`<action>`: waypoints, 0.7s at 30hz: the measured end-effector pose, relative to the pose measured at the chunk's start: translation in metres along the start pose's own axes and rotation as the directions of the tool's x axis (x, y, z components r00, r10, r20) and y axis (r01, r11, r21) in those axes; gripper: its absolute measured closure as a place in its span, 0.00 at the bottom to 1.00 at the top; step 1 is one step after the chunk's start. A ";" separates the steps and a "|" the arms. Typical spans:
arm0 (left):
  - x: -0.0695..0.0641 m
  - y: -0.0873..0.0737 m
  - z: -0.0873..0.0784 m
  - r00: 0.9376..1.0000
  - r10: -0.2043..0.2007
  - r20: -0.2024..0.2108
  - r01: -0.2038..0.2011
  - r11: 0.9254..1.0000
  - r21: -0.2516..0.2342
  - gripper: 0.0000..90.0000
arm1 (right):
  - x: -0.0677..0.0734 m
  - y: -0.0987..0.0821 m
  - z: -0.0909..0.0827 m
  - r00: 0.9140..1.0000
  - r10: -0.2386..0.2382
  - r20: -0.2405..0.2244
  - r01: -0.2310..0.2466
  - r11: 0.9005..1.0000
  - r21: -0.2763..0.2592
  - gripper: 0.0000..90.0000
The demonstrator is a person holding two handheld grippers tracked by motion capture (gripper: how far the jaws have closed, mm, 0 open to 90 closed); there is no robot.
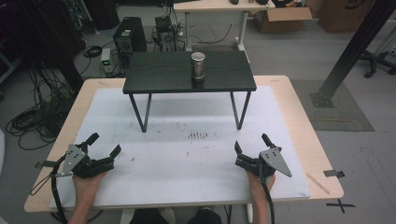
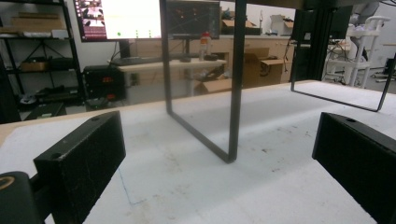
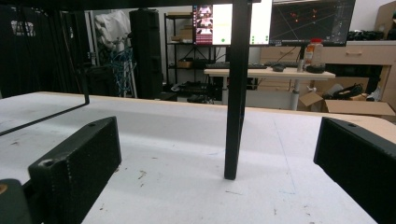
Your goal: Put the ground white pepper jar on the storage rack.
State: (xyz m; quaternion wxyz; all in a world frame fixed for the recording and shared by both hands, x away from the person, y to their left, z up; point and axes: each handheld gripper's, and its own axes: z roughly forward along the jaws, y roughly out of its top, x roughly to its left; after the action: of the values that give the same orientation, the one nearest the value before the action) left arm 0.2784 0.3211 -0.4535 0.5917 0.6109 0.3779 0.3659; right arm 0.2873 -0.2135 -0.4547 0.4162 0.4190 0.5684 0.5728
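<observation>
the left gripper (image 1: 103, 144) rests near the front left corner of the white mat (image 1: 187, 158), jaws spread wide and empty; in the left gripper view the two black pads (image 2: 81, 161) frame nothing but the mat and the near left leg of the stand (image 2: 236, 79). ahead of it, and up to its right, stands the small black table-shaped stand with thin metal legs (image 1: 189, 71). on that stand's top, toward its right half, the short upright silver metal can (image 1: 198, 66) sits well ahead of both tools and higher than either.

the right gripper (image 1: 251, 143) lies near the front right of the mat, jaws likewise parted with nothing between them; the right gripper view looks past its pads (image 3: 77, 158) at the stand's right leg (image 3: 236, 88).

the can looks closer to the right gripper, ahead of it and to its left, so that tool seems the better choice. it should probably rise above the stand's top edge first, then travel forward, keeping the jaws wide and level. bracket the can at mid-height, centred, before squeezing: an off-centre contact could tip it or push it off the back edge. the left tool is likely best kept low and still.
</observation>
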 end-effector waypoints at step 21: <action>0.000 0.000 0.000 1.000 0.000 -0.001 0.000 1.000 0.001 0.03 | 0.001 0.000 0.000 1.000 -0.003 0.007 0.003 1.000 -0.002 0.01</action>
State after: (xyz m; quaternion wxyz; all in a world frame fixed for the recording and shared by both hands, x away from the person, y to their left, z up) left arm 0.2786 0.3210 -0.4535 0.5913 0.6110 0.3780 0.3661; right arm 0.2867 -0.2130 -0.4549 0.4197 0.4196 0.5669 0.5713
